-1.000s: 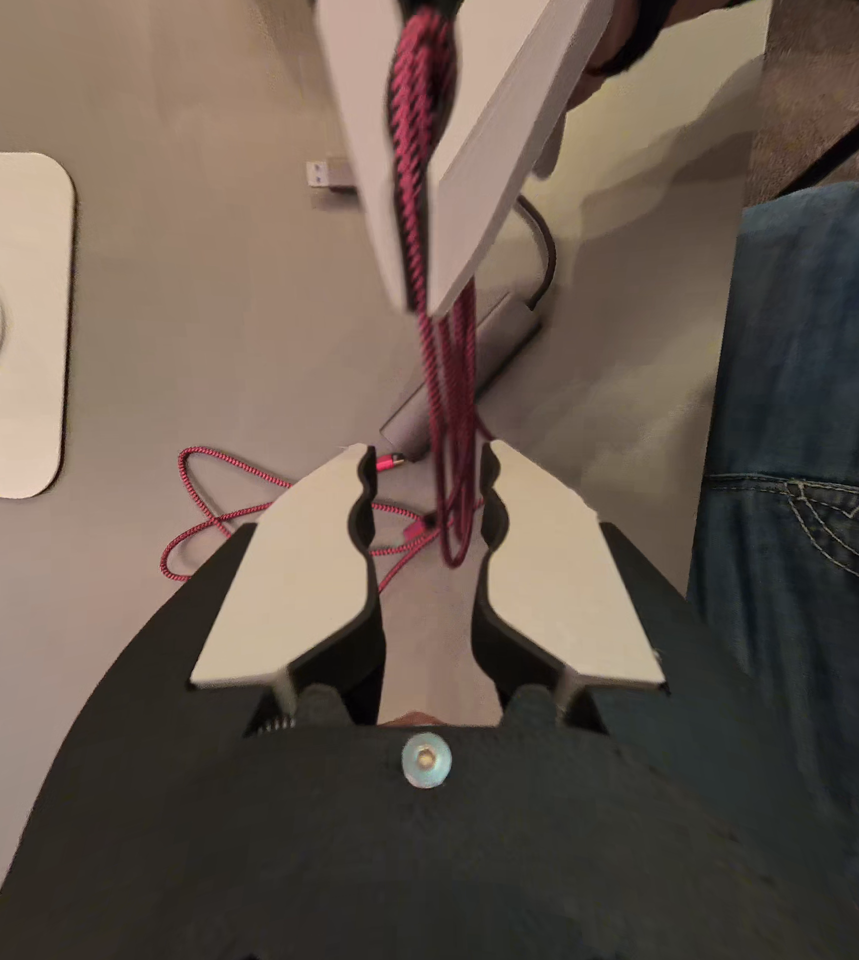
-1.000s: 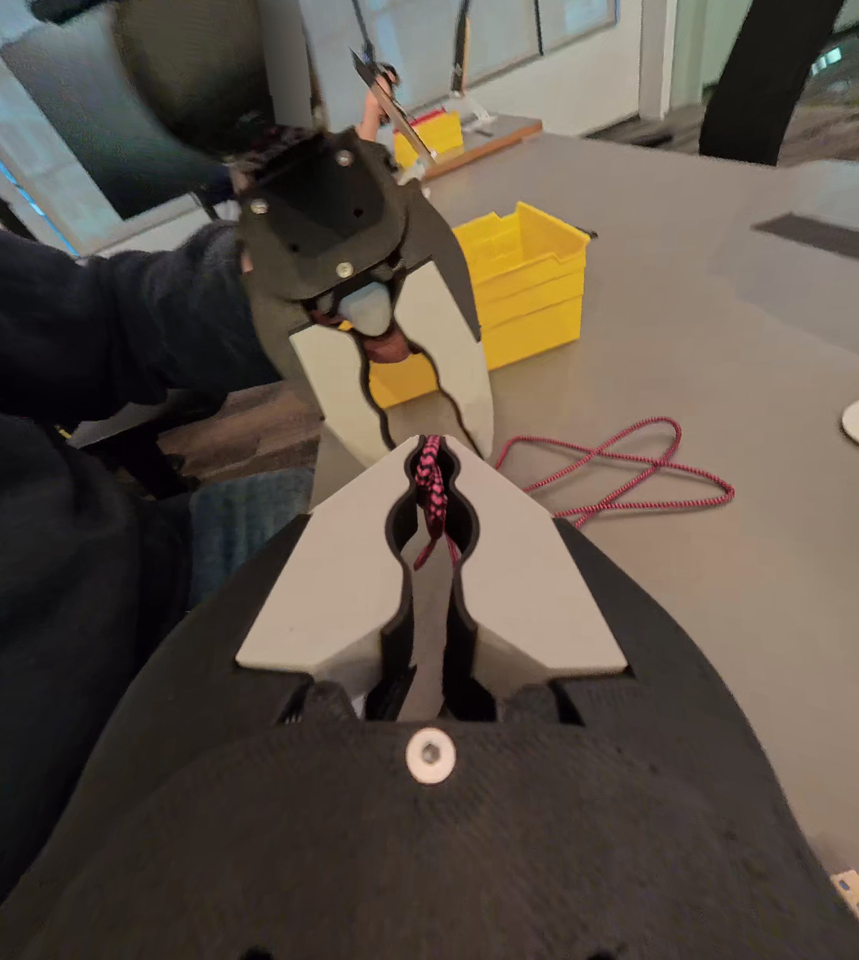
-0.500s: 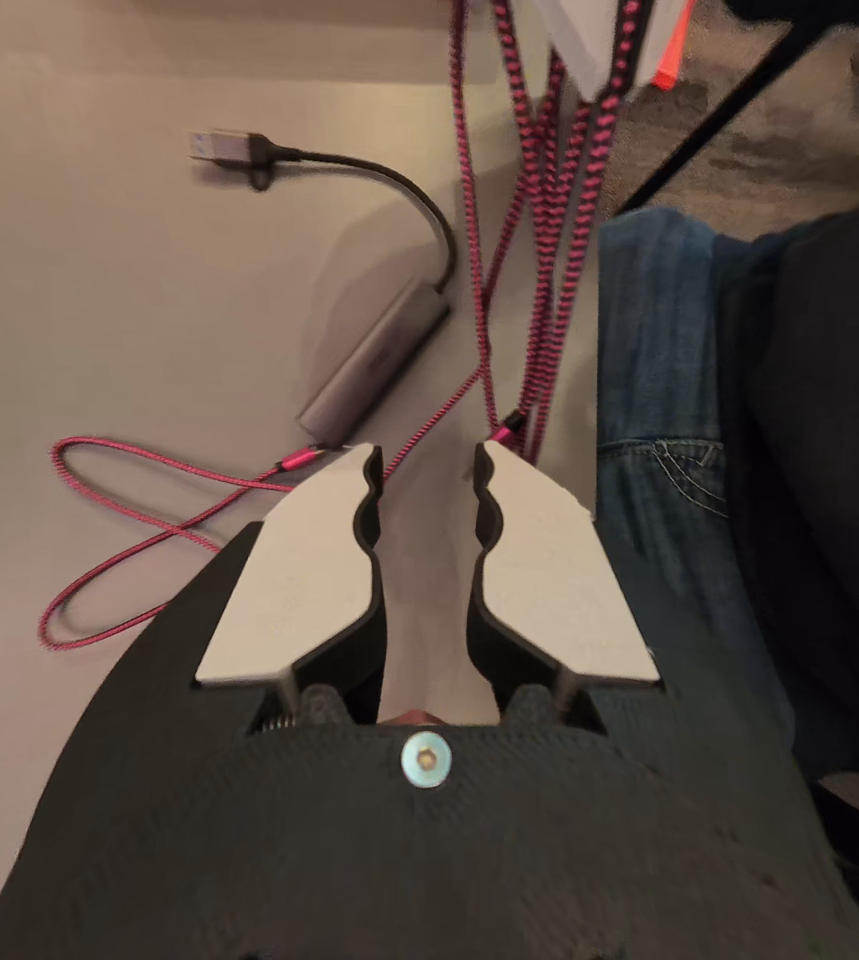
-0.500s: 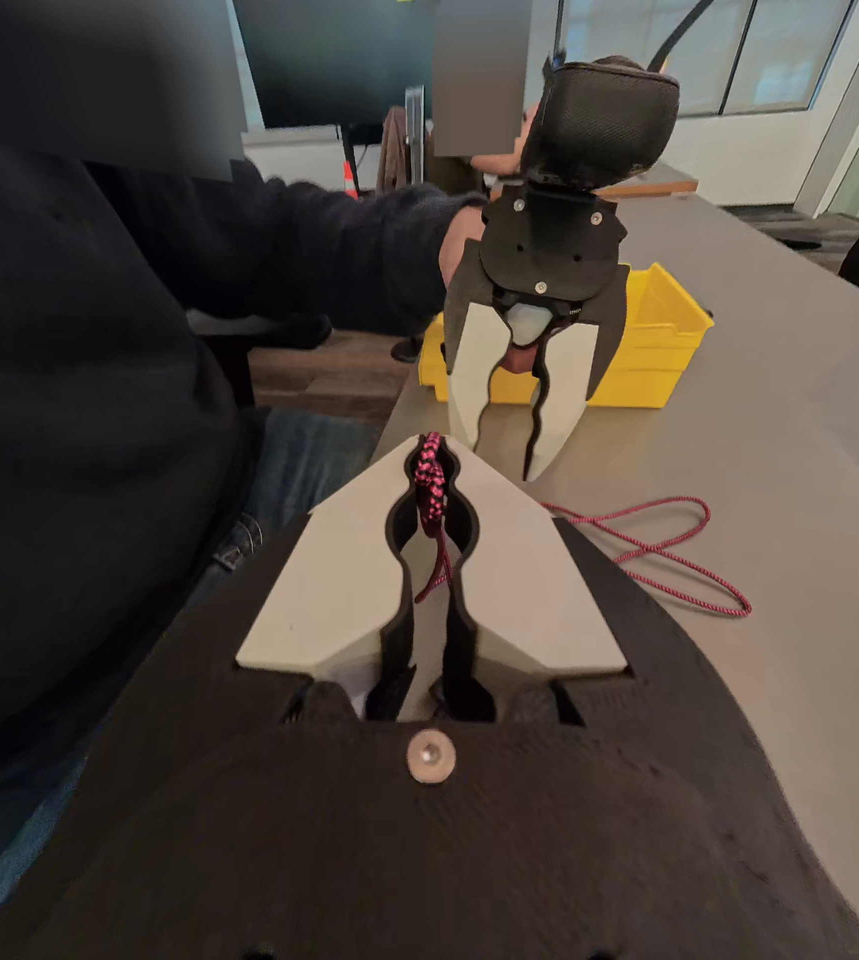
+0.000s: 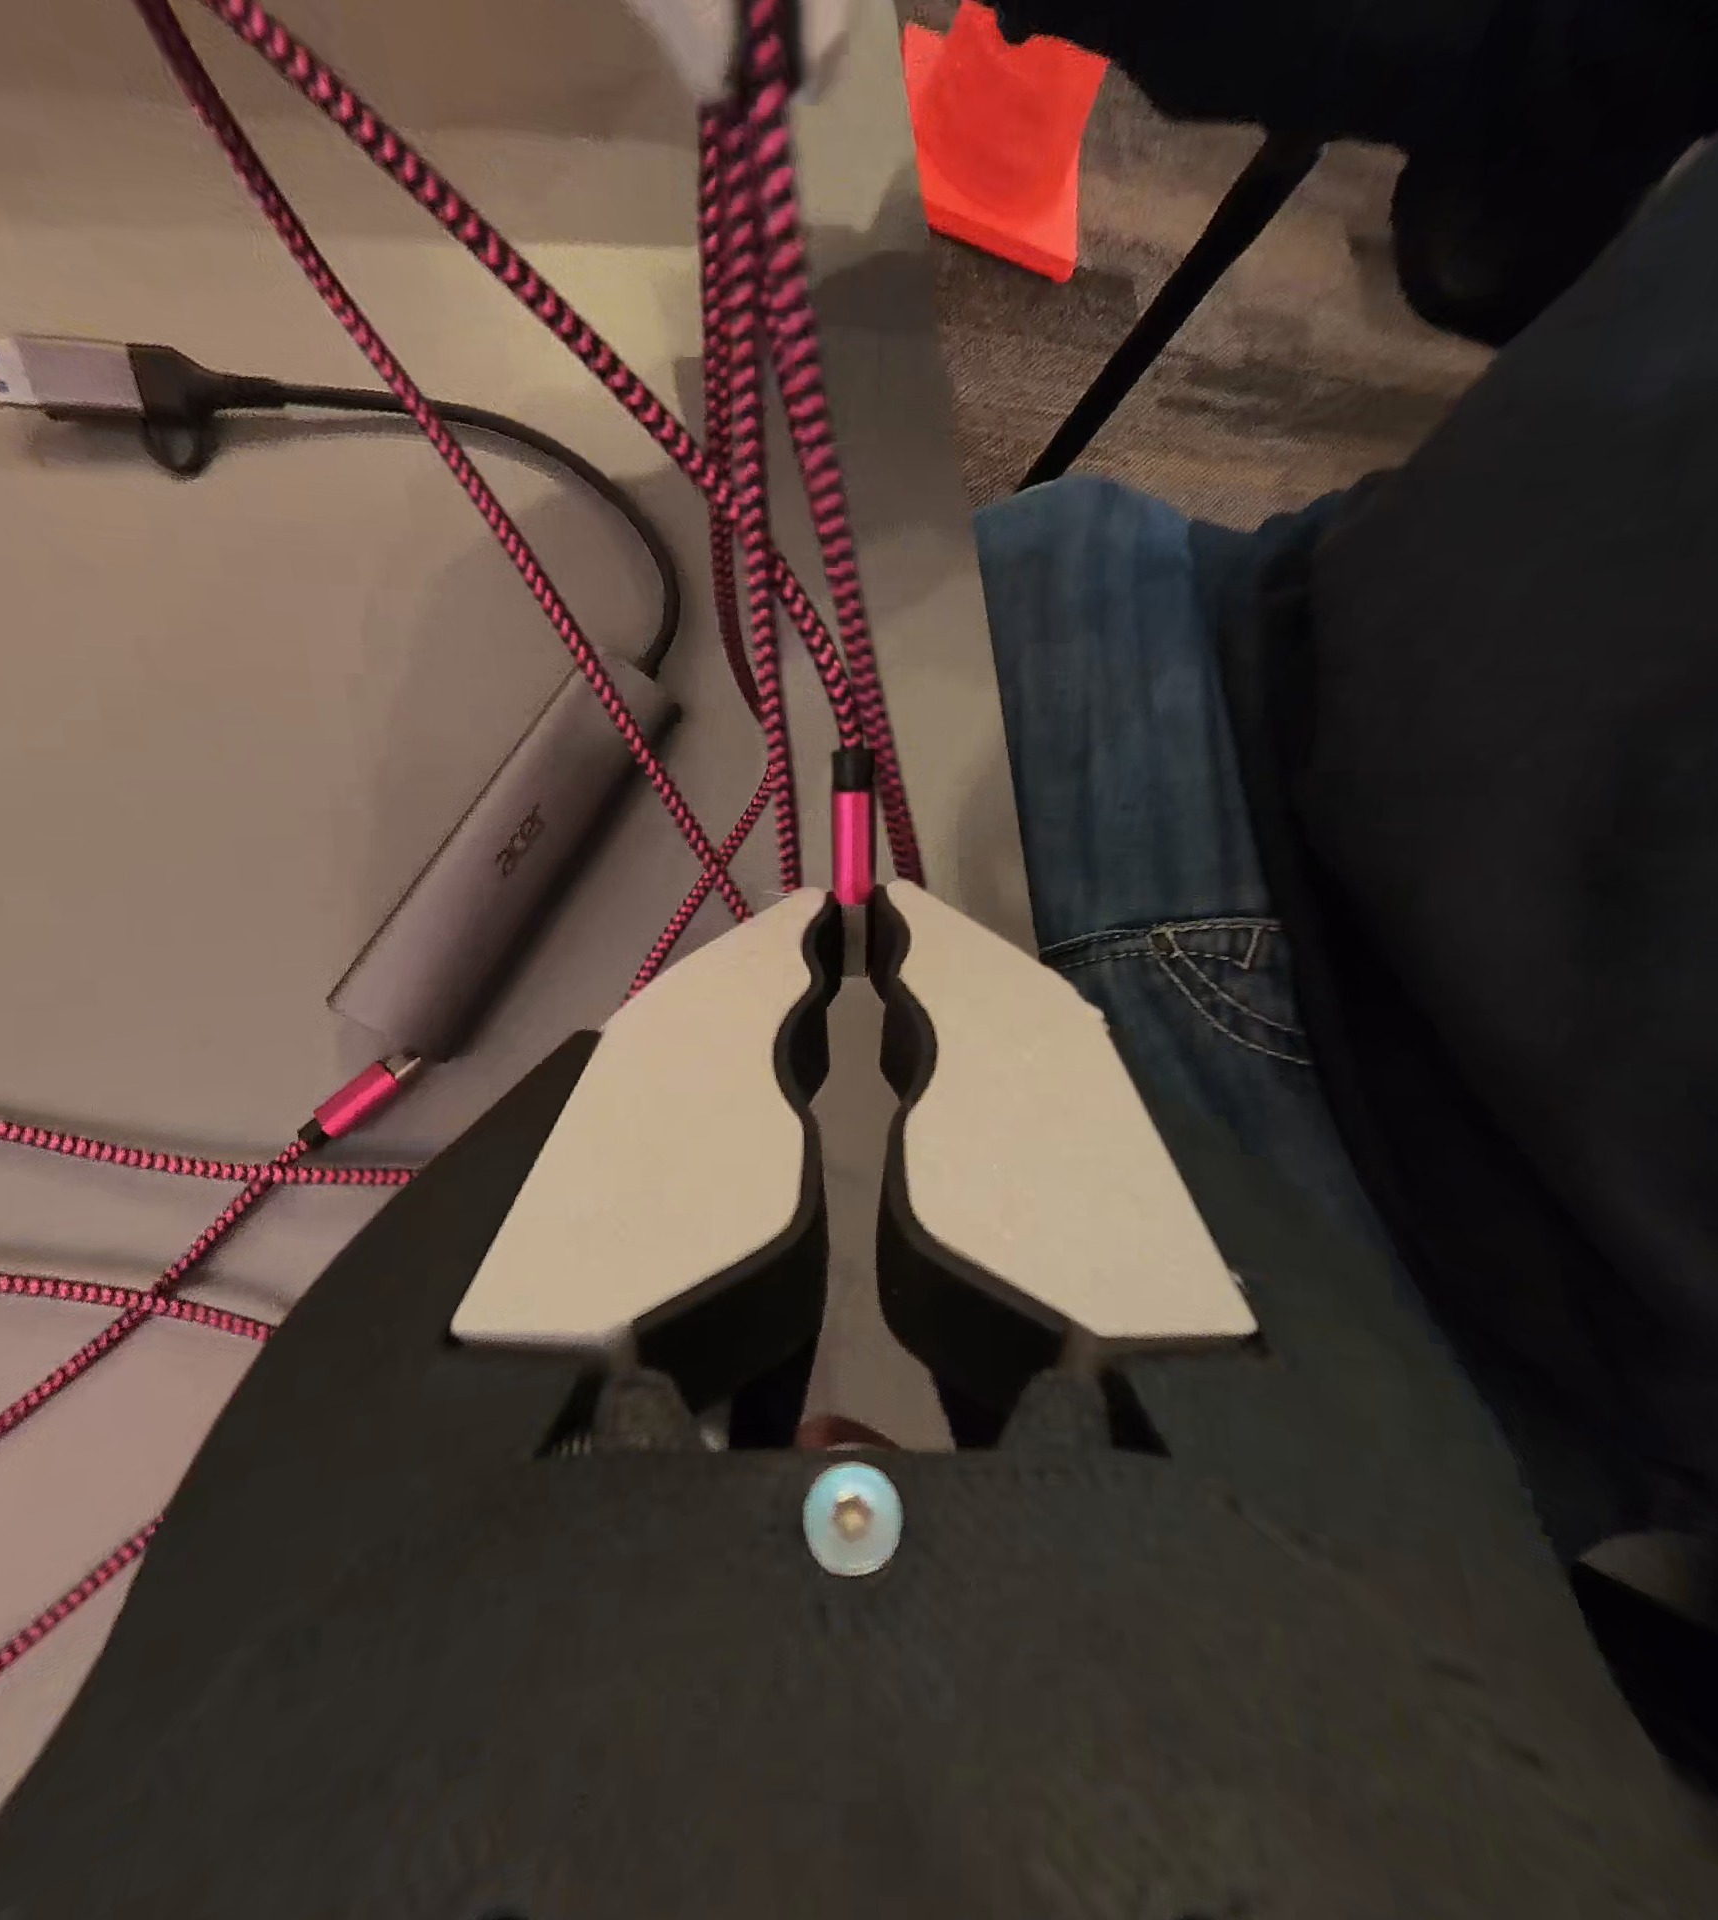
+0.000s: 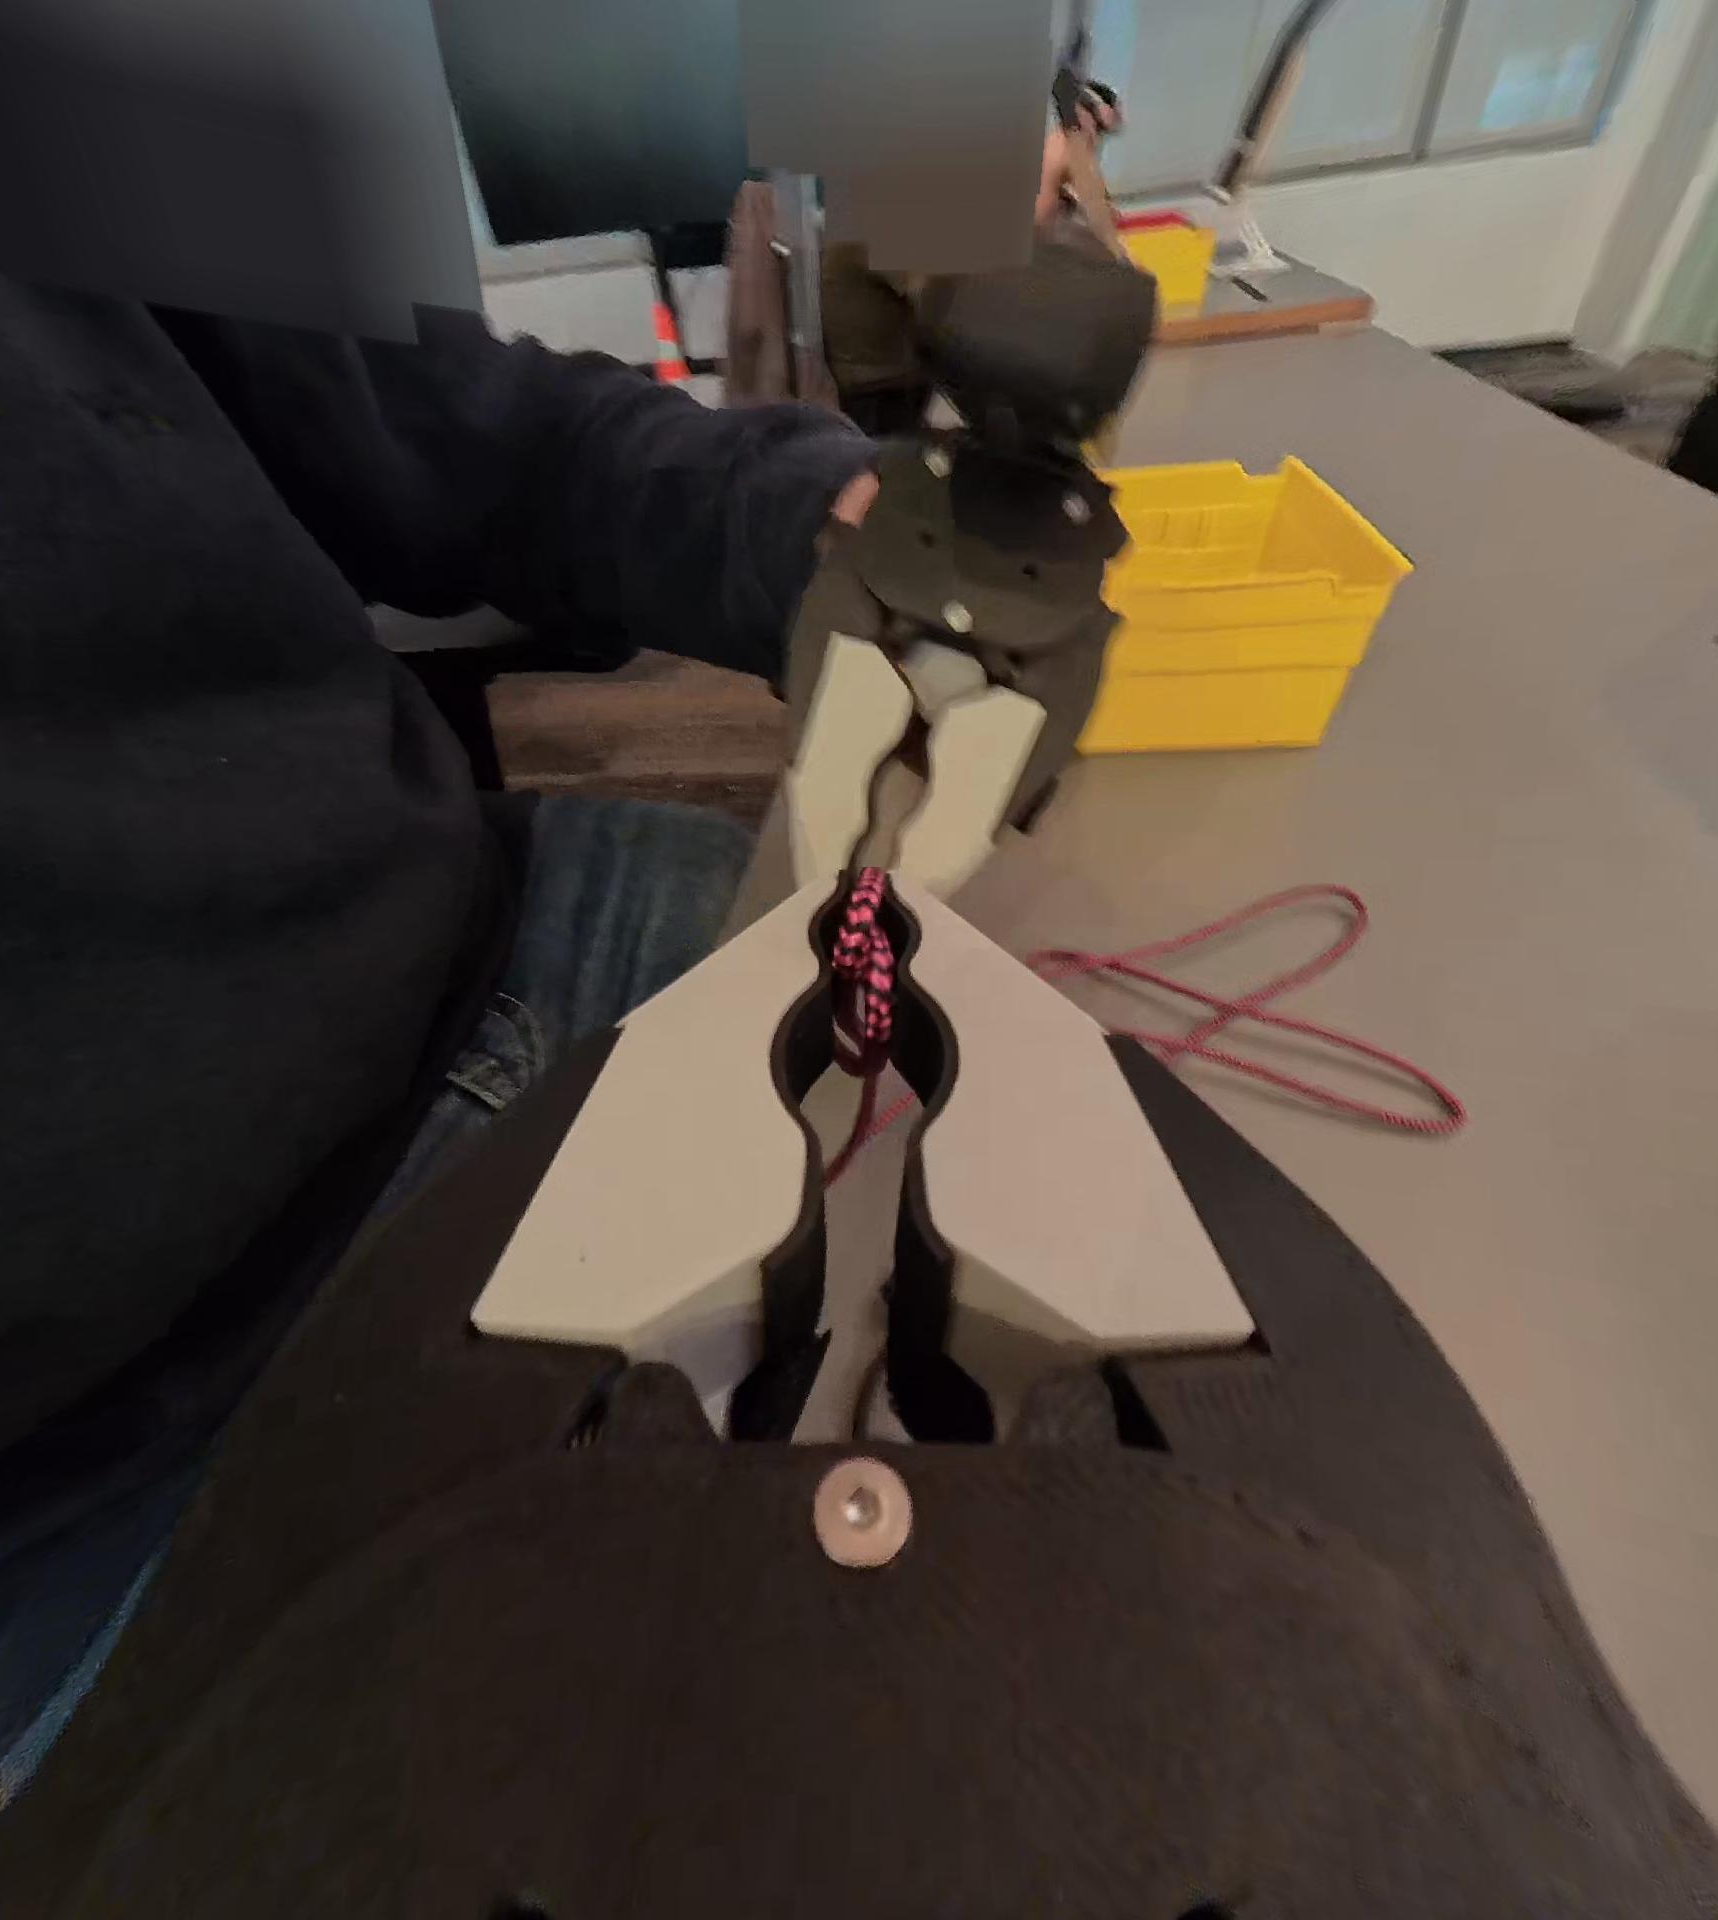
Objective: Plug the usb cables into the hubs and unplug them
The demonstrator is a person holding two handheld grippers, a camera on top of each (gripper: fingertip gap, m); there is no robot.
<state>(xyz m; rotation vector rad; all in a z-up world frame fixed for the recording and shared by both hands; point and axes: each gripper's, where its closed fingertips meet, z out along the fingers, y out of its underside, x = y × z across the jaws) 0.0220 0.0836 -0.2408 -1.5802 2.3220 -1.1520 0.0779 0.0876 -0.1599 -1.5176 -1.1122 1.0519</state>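
I am seated at a grey table (image 5: 159,727) with a 2-finger gripper in each hand. My left gripper (image 5: 853,920) is nearly closed, its tips pinching the metal plug of a pink connector (image 5: 851,836) on a pink-and-black braided cable (image 5: 782,343). My right gripper (image 6: 867,902) is closed on a bunched loop of that same braided cable (image 6: 863,971), held up above the table edge.

The grey hub (image 5: 502,862) lies flat on the table just left of my left gripper, its own black lead ending in a silver USB plug (image 5: 44,374). A second pink connector (image 5: 361,1096) lies at the hub's near end, close to it; I cannot tell whether it is seated. More cable loops (image 6: 1239,997) lie on the table, and a yellow bin (image 6: 1239,613) sits further off.

I judge the task to be early: 1 plug is gripped but not yet in a port, and unplugging remains.
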